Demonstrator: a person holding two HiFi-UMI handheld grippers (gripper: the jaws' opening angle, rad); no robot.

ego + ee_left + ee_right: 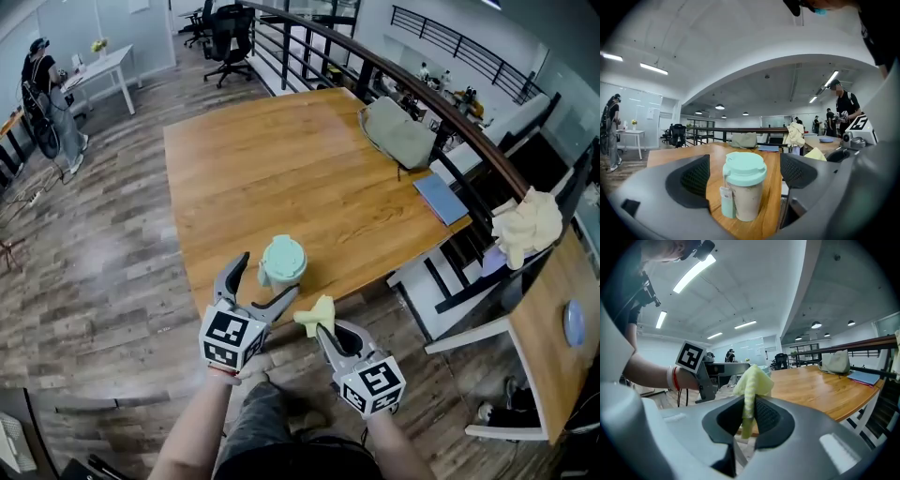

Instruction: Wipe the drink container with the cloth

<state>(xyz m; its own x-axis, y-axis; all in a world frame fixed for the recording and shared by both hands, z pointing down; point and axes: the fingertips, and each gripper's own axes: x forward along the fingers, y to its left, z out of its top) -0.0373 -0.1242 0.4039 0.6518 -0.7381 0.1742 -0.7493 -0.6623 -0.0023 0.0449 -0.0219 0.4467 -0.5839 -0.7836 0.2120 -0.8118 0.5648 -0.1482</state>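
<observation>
mint-lidded cup (282, 261) stands upright near the front edge of the wooden table (281, 159), between the spread jaws of the left gripper (266, 279), whose pads stand clear of it. the right gripper (324, 330) is clenched on a yellow cloth (317, 312), just beside the cup but apart. the cloth isn't on the cup now, so the wiping seems yet to do, though that can't be told for sure.
</observation>
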